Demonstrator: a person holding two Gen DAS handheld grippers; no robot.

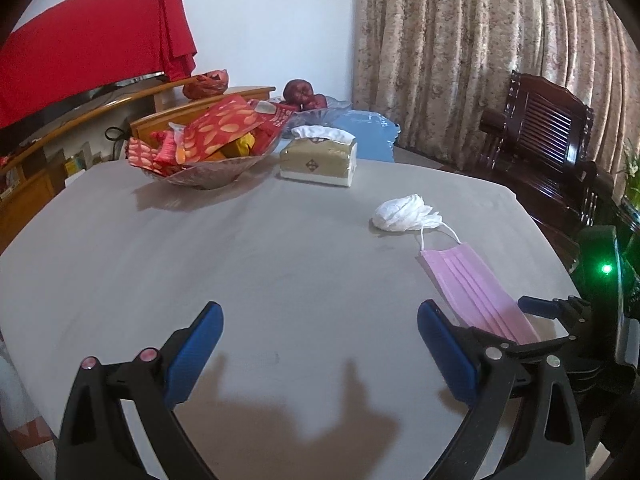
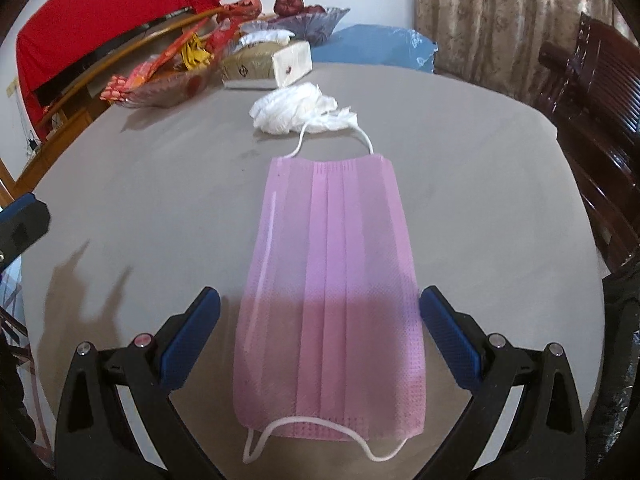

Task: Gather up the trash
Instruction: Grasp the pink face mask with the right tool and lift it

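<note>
A pink face mask (image 2: 328, 280) lies flat on the grey round table (image 2: 160, 184), its far ear loop touching a crumpled white tissue (image 2: 300, 110) beyond it. My right gripper (image 2: 320, 304) is open, low over the table, with its blue fingers on either side of the mask's near half. My left gripper (image 1: 320, 320) is open and empty over bare table; the mask (image 1: 472, 288) lies to its right, partly behind the right finger, and the tissue (image 1: 406, 214) lies farther ahead on the right. The right gripper's tip (image 1: 536, 306) shows at the mask's near end.
A glass bowl of red snack packets (image 1: 200, 148) and a tissue box (image 1: 318, 156) stand at the table's far side. A fruit bowl (image 1: 308, 104) and blue bag (image 1: 366, 132) lie behind them. Dark wooden chairs (image 1: 536, 136) stand right, before curtains.
</note>
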